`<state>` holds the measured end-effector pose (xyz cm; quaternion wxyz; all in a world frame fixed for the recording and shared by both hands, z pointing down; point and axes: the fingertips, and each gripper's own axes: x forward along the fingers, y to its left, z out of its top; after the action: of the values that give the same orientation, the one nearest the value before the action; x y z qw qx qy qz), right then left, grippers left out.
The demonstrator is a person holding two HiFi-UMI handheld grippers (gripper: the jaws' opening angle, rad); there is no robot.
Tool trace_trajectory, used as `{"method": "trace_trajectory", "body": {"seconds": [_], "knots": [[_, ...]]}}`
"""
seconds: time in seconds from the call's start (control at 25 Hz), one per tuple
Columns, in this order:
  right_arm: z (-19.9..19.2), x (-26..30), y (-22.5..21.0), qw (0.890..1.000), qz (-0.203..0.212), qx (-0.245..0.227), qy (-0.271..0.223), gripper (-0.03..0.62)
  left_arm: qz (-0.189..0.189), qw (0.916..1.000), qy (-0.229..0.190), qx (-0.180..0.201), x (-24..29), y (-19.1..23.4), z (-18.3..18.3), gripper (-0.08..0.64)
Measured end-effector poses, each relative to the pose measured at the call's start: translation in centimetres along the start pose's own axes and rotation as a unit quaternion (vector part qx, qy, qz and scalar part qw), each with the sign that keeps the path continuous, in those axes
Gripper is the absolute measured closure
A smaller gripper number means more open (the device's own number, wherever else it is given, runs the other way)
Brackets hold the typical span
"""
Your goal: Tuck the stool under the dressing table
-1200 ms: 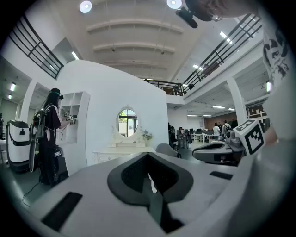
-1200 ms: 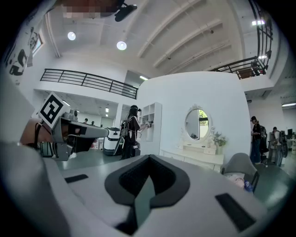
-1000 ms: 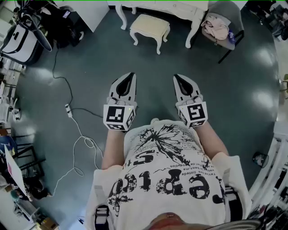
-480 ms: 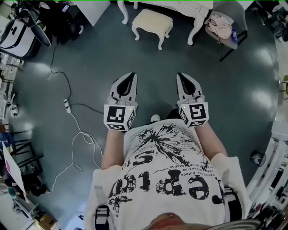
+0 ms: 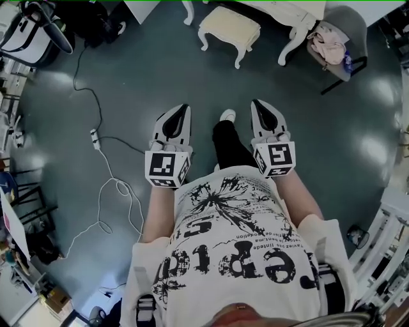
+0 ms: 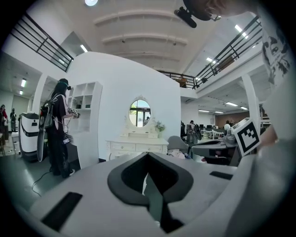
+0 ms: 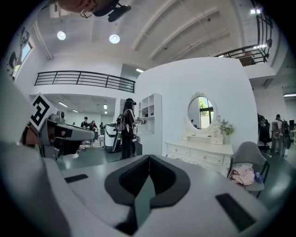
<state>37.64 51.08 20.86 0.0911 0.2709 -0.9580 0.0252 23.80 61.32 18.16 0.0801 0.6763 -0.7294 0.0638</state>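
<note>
The stool (image 5: 229, 29), with a cream cushion and white curved legs, stands on the dark floor in front of the white dressing table (image 5: 291, 9) at the top of the head view, out from under it. My left gripper (image 5: 186, 107) and right gripper (image 5: 255, 102) are held side by side at waist height, well short of the stool, both shut with nothing in them. In the left gripper view the dressing table (image 6: 136, 146) with its oval mirror (image 6: 139, 112) shows above the shut jaws. The right gripper view shows the dressing table (image 7: 203, 155) too. The stool is hidden in both gripper views.
A grey chair (image 5: 335, 41) with pink clothes stands right of the table. A white cable (image 5: 102, 185) and power strip (image 5: 94, 135) lie on the floor at left. A person in black (image 6: 55, 125) stands by white shelves. My shoe (image 5: 227, 115) is forward between the grippers.
The stool and table have shifted right in the head view as I walk toward them. One leg has swung forward between the grippers. Both grippers stay shut, side by side.
</note>
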Motion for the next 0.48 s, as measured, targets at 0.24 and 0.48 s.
{"method": "trace_trajectory", "body": {"seconds": [0.24, 0.48], "knots": [[1.5, 9.7, -2.0, 1.0, 0.023, -0.001, 0.01, 0.575, 0.02, 0.9997, 0.014, -0.009, 6.5, 6.3, 0.9, 0.54], [2.8, 20.6, -7.8, 0.999, 0.029, -0.005, 0.016, 0.575, 0.011, 0.9994, 0.032, -0.011, 17.6, 11.1, 2.5, 0.54]]}}
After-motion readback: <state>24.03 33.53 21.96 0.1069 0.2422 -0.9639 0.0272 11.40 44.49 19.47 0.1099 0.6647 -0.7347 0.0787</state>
